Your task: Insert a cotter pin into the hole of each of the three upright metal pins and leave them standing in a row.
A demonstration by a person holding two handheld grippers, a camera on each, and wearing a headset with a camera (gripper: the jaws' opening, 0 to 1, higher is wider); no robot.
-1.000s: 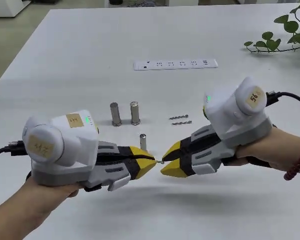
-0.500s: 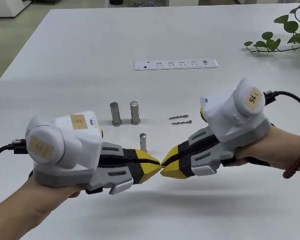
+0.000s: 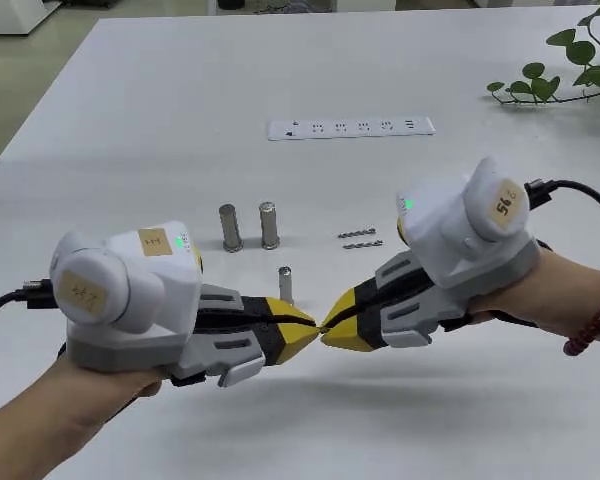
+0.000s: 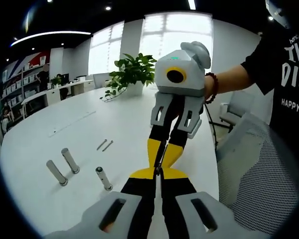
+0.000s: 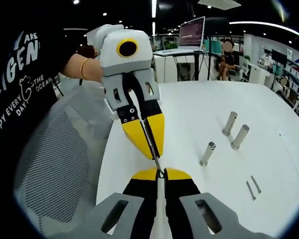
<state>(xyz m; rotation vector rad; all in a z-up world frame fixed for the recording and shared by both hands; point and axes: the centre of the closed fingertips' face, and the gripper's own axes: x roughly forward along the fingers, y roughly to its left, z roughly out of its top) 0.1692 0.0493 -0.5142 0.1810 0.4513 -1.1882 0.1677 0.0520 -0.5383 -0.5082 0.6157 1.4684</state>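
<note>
Three upright metal pins stand on the white table: two side by side (image 3: 230, 228) (image 3: 268, 225) and one nearer (image 3: 285, 284). Two cotter pins (image 3: 360, 239) lie to their right. My left gripper (image 3: 310, 328) and right gripper (image 3: 331, 328) meet tip to tip in front of the near pin, both with jaws shut. A thin cotter pin (image 4: 158, 171) is pinched where the yellow tips touch, also seen as a cotter pin (image 5: 159, 171) in the right gripper view. It is mostly hidden by the tips.
A white power strip (image 3: 350, 128) lies further back on the table. A green plant (image 3: 570, 70) trails in from the far right corner. A person's hands hold both grippers near the table's front edge (image 3: 310, 440).
The right gripper has moved left until its tips touch the left gripper's tips. The short length of cotter pin seen in the gap a second ago is now covered.
</note>
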